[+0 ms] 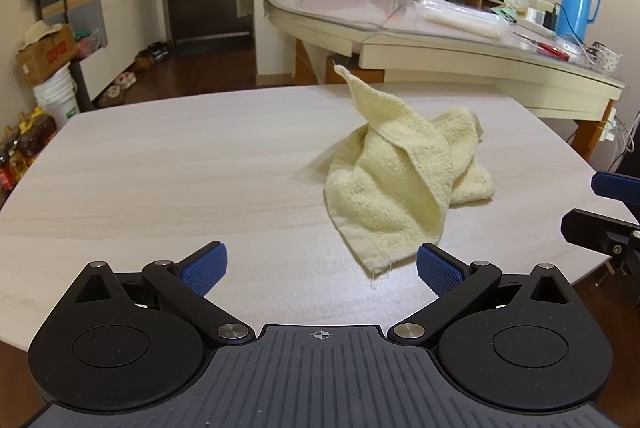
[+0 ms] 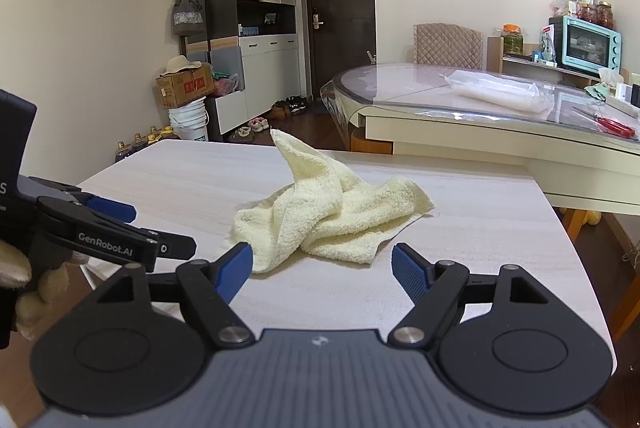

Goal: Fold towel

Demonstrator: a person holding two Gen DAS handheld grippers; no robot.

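We are holding the left gripper low over the near edge of the pale wood-grain table, its blue-padded jaws spread wide and grasping nothing. Just beyond its right pad, the cream towel is lying crumpled near the table's centre, one corner standing up in a peak and a near corner reaching toward us. To the right, we are holding the right gripper facing the same towel, its jaws likewise released; its left pad is sitting just beside the towel's near fold, though contact cannot be judged. Farther right, a glass-topped table is carrying a blue thermos.
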